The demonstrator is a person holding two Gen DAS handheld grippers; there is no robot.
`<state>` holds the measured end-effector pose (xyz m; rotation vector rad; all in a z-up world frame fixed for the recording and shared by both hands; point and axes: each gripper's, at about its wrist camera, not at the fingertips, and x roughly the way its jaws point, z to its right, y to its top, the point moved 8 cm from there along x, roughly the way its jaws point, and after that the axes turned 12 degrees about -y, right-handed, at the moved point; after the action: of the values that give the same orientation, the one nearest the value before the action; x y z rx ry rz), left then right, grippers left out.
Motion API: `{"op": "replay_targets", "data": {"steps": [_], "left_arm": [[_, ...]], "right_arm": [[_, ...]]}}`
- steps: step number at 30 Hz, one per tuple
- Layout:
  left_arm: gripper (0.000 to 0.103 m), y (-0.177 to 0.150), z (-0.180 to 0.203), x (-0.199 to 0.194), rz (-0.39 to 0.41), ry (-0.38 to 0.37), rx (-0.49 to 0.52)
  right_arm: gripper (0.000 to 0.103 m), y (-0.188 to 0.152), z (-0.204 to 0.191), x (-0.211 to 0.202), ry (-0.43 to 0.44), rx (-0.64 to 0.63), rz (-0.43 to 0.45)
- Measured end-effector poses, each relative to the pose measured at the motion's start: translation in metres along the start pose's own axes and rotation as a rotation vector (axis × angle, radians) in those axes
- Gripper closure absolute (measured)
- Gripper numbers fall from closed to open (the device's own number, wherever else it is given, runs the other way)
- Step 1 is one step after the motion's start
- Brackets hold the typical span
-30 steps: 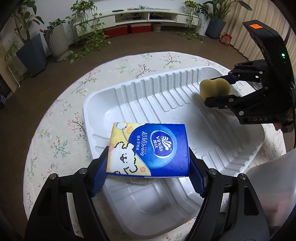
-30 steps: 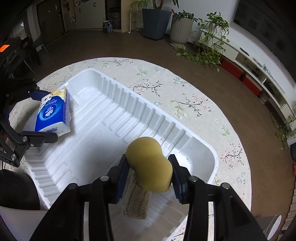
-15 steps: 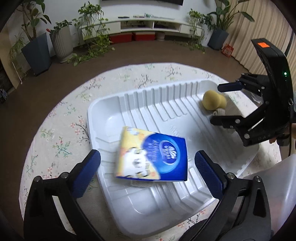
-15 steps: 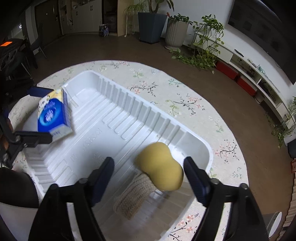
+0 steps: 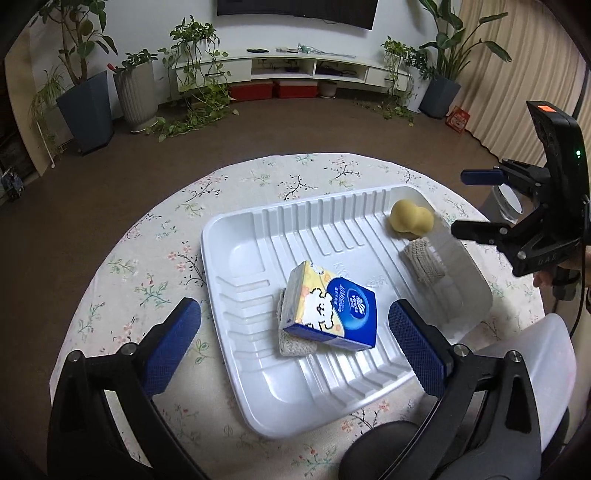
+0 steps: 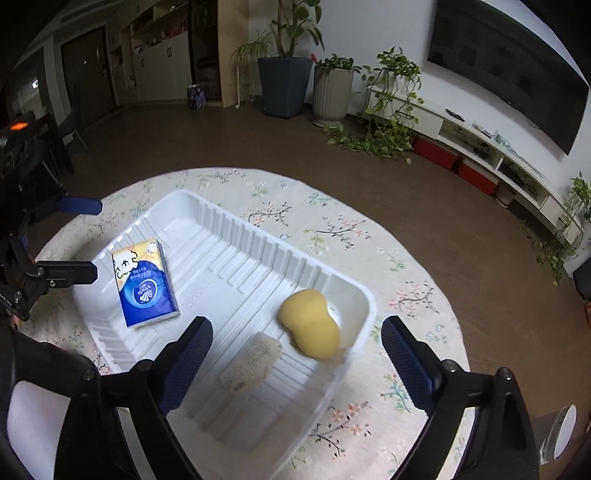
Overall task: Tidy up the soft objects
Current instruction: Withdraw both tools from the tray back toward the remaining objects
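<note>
The left gripper (image 5: 291,339) hangs wide open, jaws just spread, above the tissue pack (image 5: 328,312) lying loose on a knitted pad in the white tray (image 5: 236,236). The right gripper (image 6: 295,350), likewise just opened and empty, is nearer the yellow sponge (image 6: 310,323) in the tray's far corner.

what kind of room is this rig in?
Most likely a home living room: a wall-mounted TV over a low white media console, potted plants on the floor, and a round table with a floral tablecloth.

Round floral-cloth table (image 5: 155,258), white ribbed tray (image 5: 236,243) on it
</note>
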<state>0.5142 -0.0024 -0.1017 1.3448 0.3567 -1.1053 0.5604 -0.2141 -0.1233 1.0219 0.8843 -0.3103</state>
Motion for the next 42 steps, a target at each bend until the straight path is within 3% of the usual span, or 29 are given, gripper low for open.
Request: {"op": "replay_targets", "data": {"steps": [6,12,21,25,28,34,42], "left_arm": [[0.000,-0.005,0.000,-0.023,0.040,-0.014,-0.024],[0.000,-0.021,-0.006,-0.080,0.153,-0.020,-0.075],[0.000,-0.083,-0.017,-0.117,0.161,0.020,-0.124],[0.000,-0.105,-0.013,-0.137,0.201,0.030,-0.158],[0.000,-0.128,0.000,-0.149,0.212,0.057,-0.138],[0.000,-0.175,0.031,-0.163,0.215,0.037,-0.139],[0.000,-0.231,0.078,-0.167,0.185,0.019,-0.124]], "right_arm": [[0.008,-0.004,0.008,-0.024,0.001,0.036,0.030],[0.002,-0.015,0.036,-0.063,0.004,0.136,0.078],[0.000,-0.062,0.055,-0.109,-0.005,0.221,0.091],[0.000,-0.080,0.056,-0.127,-0.009,0.262,0.101],[0.000,-0.098,0.045,-0.147,-0.014,0.258,0.121],[0.000,-0.141,-0.004,-0.186,0.029,0.247,0.155],[0.000,-0.202,-0.095,-0.211,0.112,0.219,0.142]]}}
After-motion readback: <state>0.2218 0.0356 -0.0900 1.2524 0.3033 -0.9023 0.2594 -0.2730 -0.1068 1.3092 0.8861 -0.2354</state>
